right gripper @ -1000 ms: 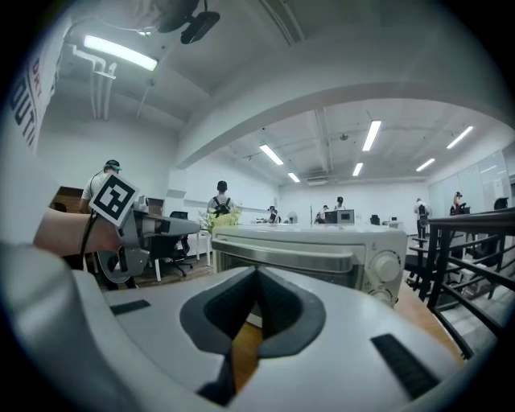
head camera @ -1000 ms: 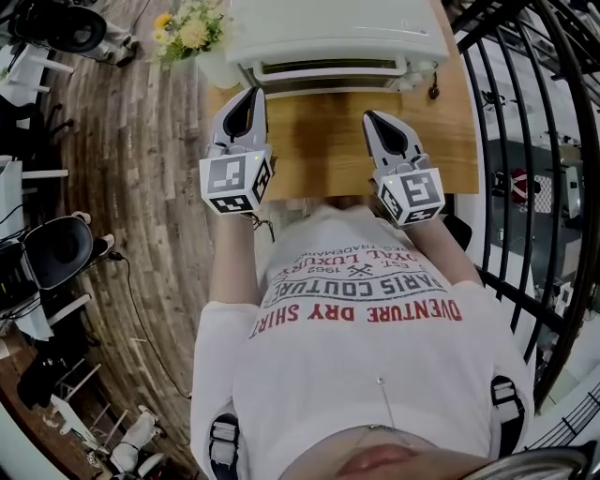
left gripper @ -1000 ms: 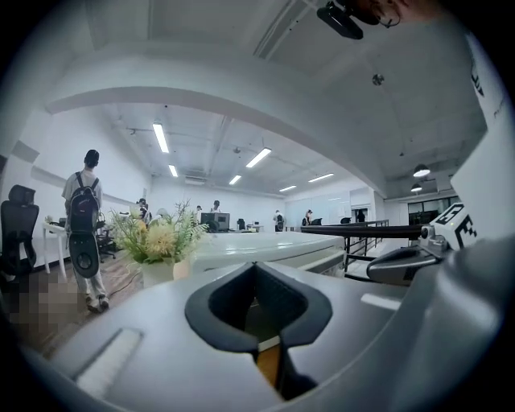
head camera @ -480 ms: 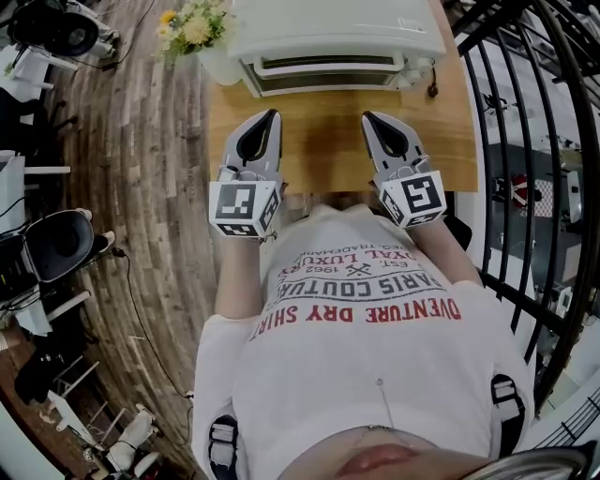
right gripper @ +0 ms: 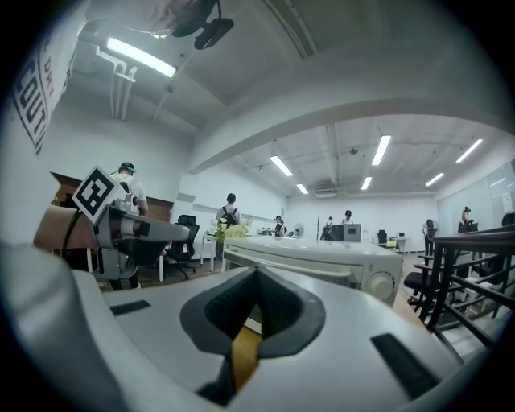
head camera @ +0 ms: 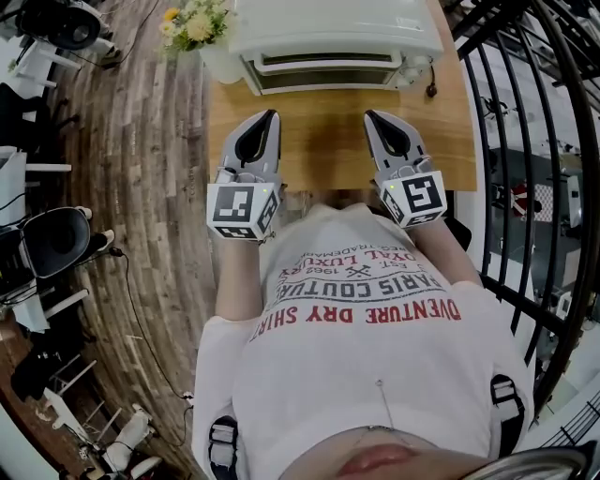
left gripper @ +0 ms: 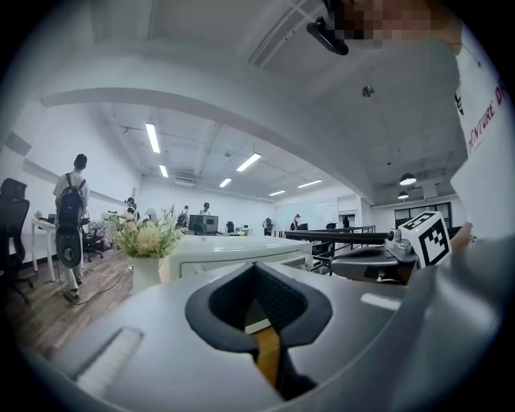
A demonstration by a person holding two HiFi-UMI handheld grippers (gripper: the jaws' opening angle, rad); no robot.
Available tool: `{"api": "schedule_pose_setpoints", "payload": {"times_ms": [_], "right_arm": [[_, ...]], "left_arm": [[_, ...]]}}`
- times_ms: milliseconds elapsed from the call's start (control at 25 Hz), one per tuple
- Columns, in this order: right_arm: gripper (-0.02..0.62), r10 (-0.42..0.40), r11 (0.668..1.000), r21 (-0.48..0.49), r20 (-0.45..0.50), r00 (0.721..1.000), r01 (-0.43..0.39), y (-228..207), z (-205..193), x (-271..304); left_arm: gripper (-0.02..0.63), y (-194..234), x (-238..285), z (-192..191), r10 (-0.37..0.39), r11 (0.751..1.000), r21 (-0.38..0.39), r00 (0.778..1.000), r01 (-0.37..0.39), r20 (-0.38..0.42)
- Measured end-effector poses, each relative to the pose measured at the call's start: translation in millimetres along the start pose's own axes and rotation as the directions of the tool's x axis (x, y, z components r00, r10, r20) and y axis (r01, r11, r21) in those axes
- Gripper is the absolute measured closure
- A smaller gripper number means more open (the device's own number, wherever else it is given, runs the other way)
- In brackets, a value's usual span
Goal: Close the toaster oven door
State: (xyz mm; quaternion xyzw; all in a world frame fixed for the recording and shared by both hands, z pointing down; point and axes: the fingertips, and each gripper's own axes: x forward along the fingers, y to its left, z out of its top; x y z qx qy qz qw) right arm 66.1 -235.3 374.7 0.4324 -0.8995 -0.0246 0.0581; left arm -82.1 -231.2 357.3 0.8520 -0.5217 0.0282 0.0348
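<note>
Short of the toaster oven [head camera: 333,33], left gripper [head camera: 270,116] and right gripper [head camera: 371,118] are held empty, jaws together, since its door [head camera: 328,68] seems closed.

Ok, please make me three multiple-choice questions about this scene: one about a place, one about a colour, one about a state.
1. Where do the flowers stand in the head view?
A) left of the oven
B) on top of it
C) right of it

2. What colour is the oven?
A) black
B) white
C) red

3. How are the left tongs?
A) wide open
B) shut on the door handle
C) shut, empty

Answers:
1 A, they sit by the oven's left corner.
2 B, its casing is white in every view.
3 C, the jaws meet and nothing is between them.
</note>
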Motion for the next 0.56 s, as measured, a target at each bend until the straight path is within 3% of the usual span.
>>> {"api": "schedule_pose_setpoints", "payload": {"times_ms": [560], "right_arm": [[0.591, 0.024, 0.998, 0.05, 0.004, 1.0, -0.024, 12.5, -8.8, -10.9]], "left_arm": [[0.594, -6.7, -13.6, -10.5, 0.027, 1.0, -0.006, 0.999, -0.027, -0.036]]}}
